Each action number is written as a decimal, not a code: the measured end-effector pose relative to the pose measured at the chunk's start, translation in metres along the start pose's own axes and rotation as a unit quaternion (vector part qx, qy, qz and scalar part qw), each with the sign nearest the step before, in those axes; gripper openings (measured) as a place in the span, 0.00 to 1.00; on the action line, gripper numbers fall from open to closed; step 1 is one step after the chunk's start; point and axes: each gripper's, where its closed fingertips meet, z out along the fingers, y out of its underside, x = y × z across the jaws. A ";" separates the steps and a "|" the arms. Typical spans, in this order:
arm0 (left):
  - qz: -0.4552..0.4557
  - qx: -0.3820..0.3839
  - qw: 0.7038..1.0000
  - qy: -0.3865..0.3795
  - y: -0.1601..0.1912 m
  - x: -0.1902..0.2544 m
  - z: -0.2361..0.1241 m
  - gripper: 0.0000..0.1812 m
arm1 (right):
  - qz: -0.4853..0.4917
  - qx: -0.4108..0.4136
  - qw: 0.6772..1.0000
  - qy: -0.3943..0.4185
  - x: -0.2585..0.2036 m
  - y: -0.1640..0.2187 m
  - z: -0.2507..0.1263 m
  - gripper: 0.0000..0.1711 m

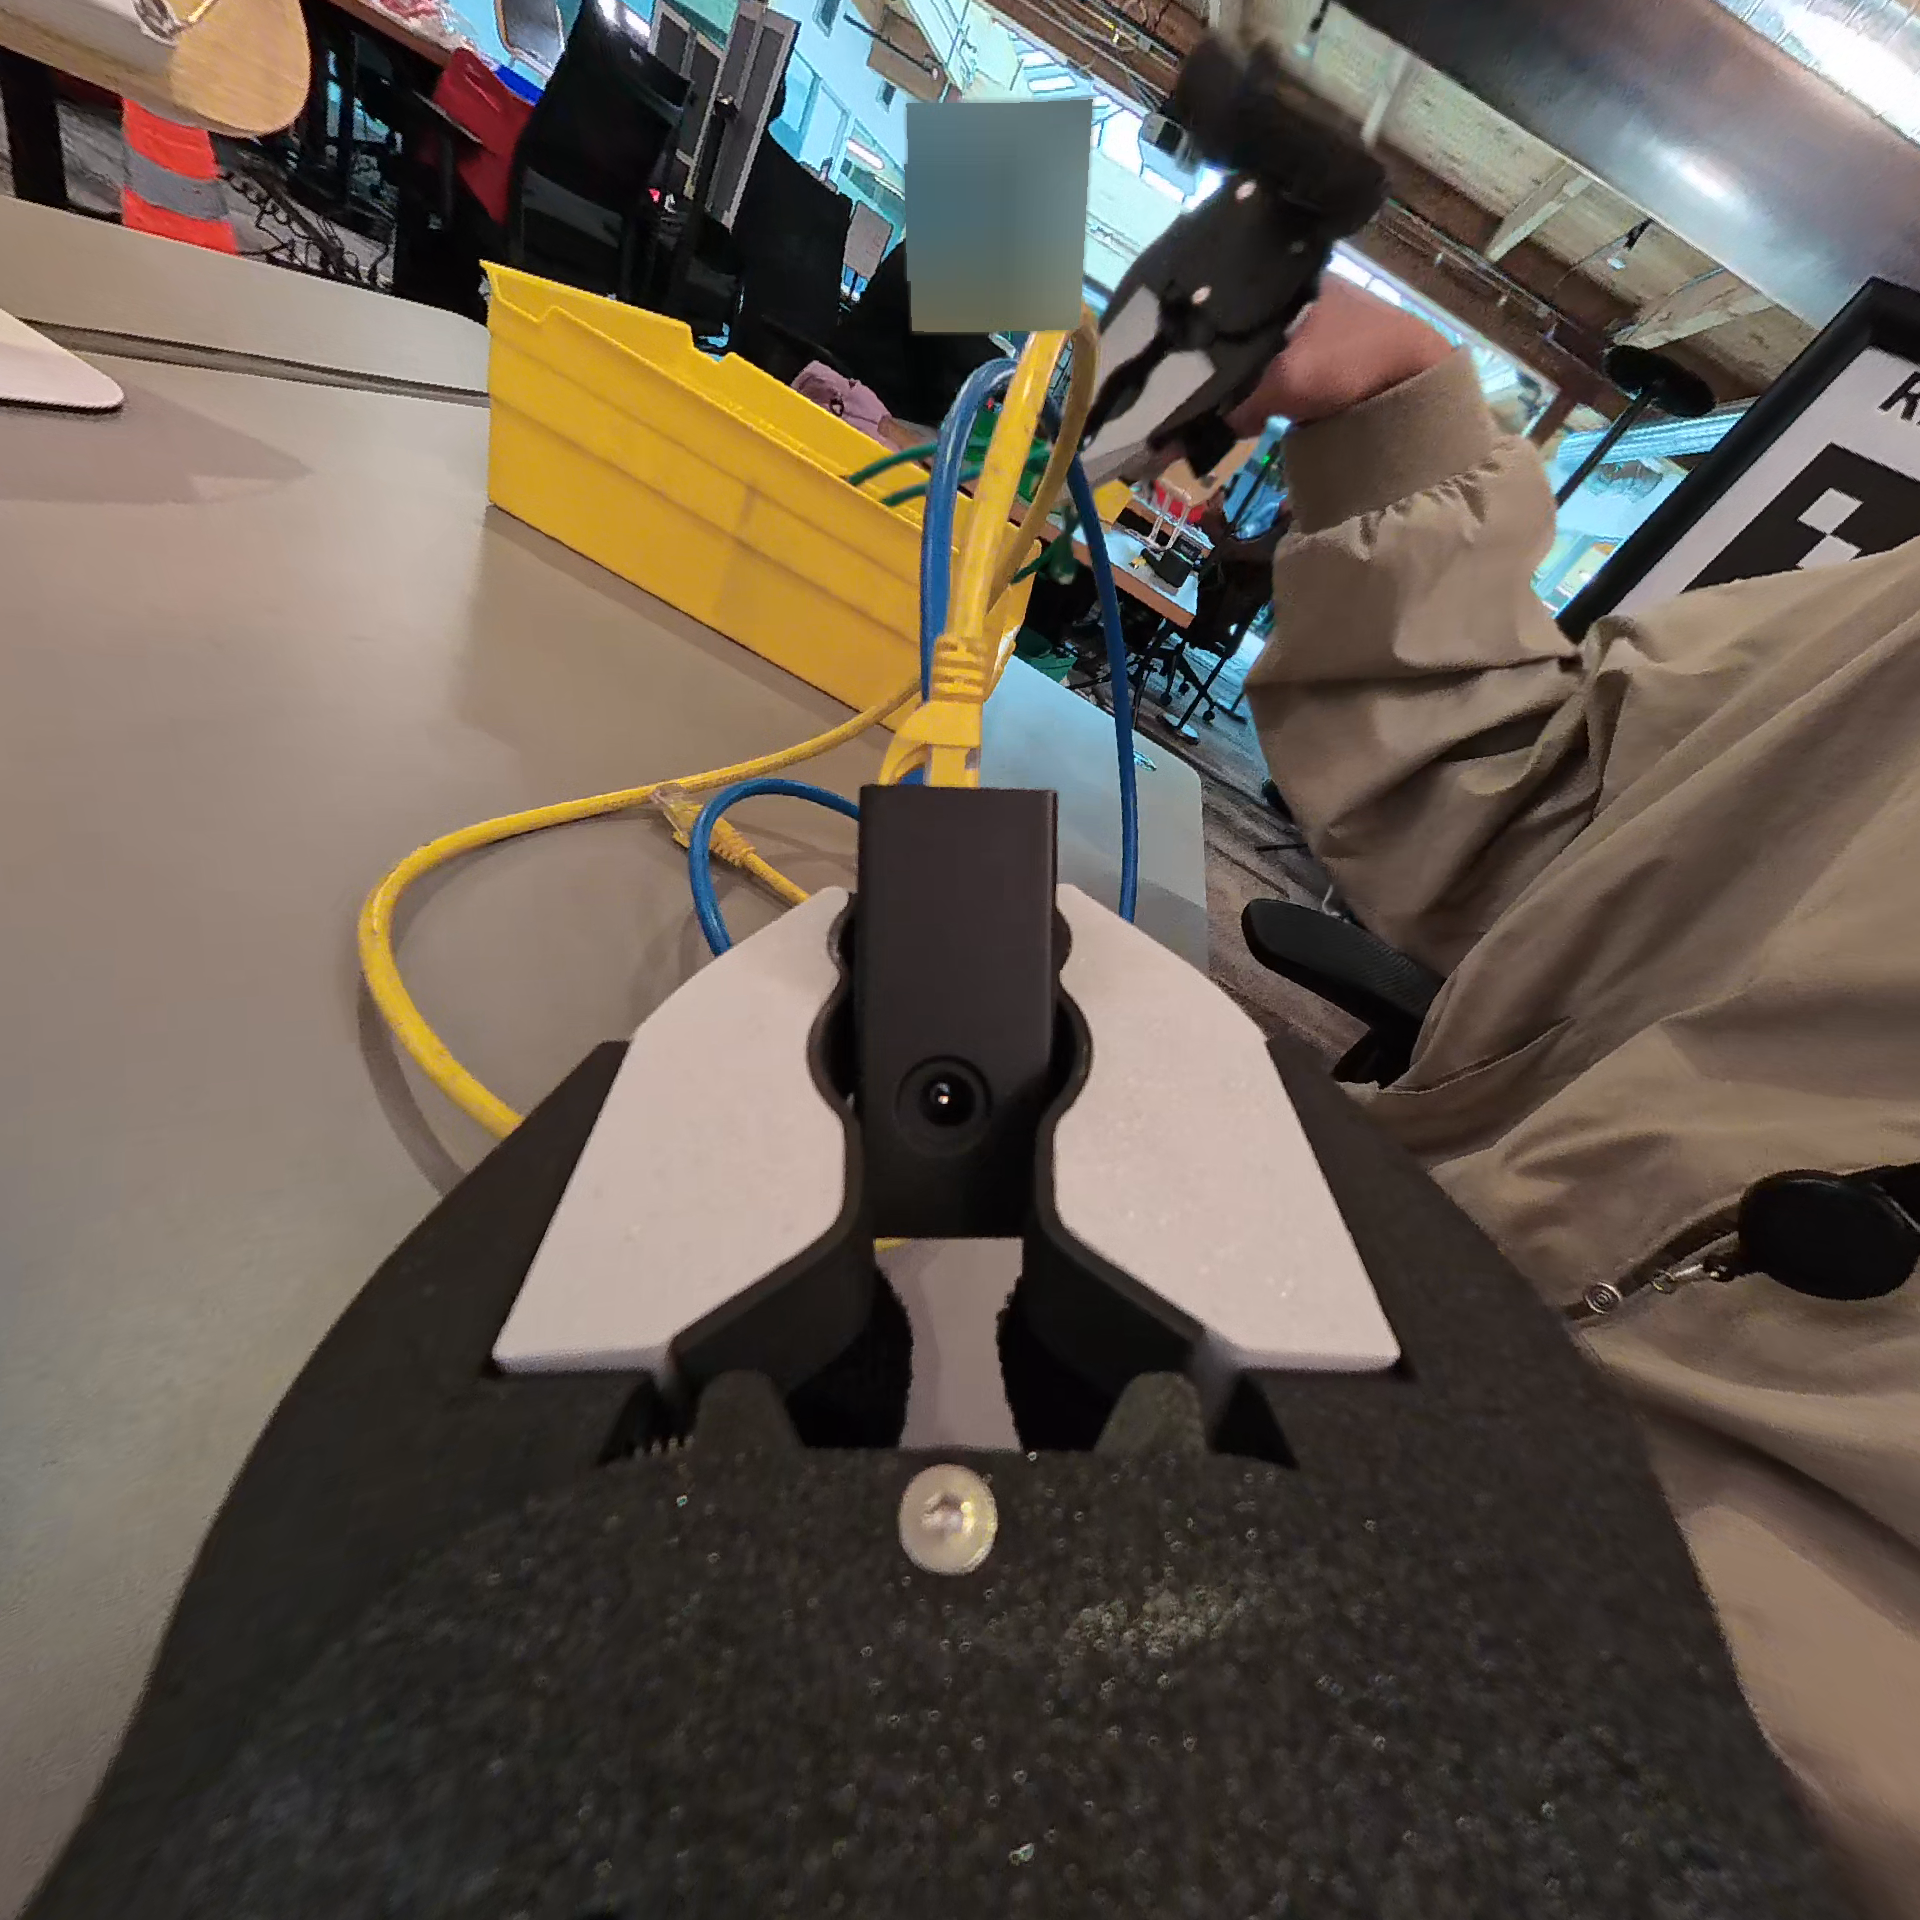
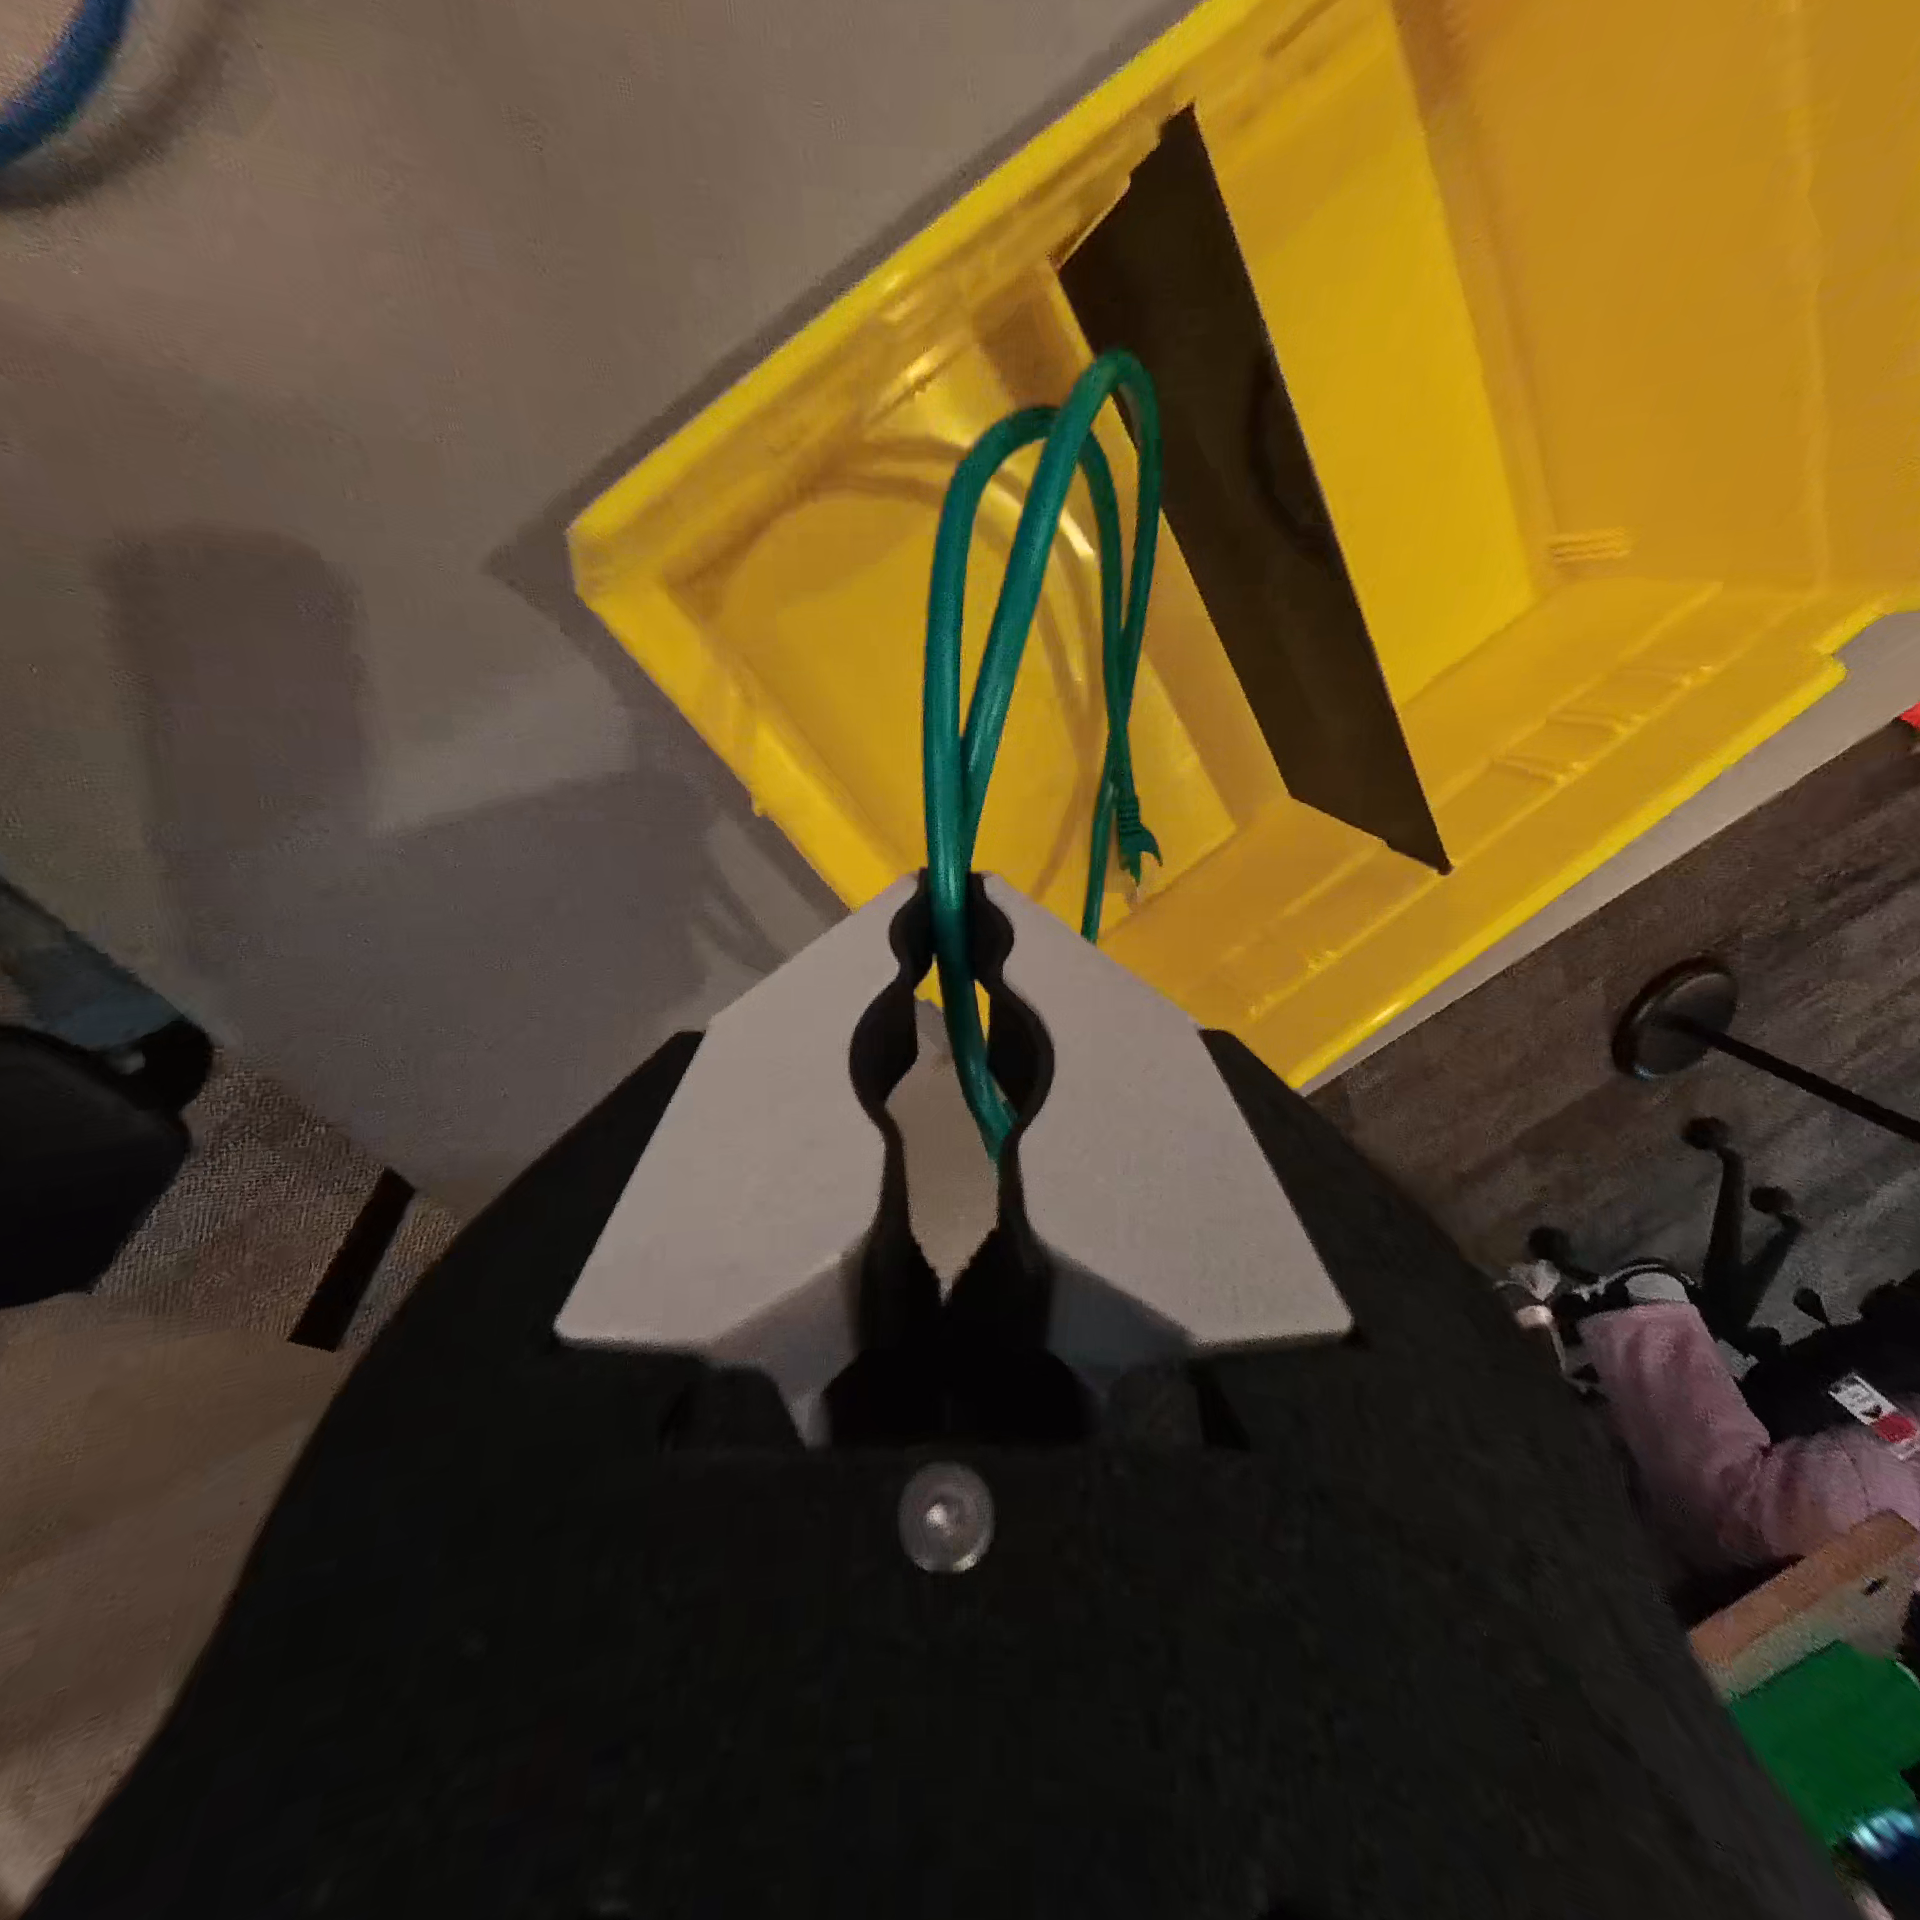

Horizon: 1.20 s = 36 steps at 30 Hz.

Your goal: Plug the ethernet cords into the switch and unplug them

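While the left gripper is clamped on the black switch, the right gripper pinches a green cord looping over the yellow bin just ahead.

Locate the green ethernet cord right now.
In the right wrist view the green cord is pinched in the right tool, looped and hanging over the open yellow bin, its plug end dangling free above the bin's floor.

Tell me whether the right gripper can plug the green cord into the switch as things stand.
Probably not yet. The right gripper is shut on the green cord mid-length, so its connector dangles free over the yellow bin. The left gripper holds the switch away from it.
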 end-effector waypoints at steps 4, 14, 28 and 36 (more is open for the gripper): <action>0.003 -0.004 1.000 0.001 0.001 0.002 0.001 0.17 | 0.014 -0.020 0.996 -0.084 -0.022 -0.001 0.051 0.03; 0.008 0.012 1.000 -0.009 -0.005 0.001 0.002 0.17 | 0.146 0.161 0.973 -0.078 -0.017 -0.020 0.031 0.25; -0.006 0.150 0.989 0.006 -0.045 0.018 0.030 0.17 | 0.073 0.642 0.630 -0.431 -0.251 -0.223 -0.154 0.20; 0.023 0.159 0.987 0.010 -0.042 0.034 0.039 0.17 | 0.133 0.655 0.660 -0.343 -0.206 -0.265 -0.051 0.20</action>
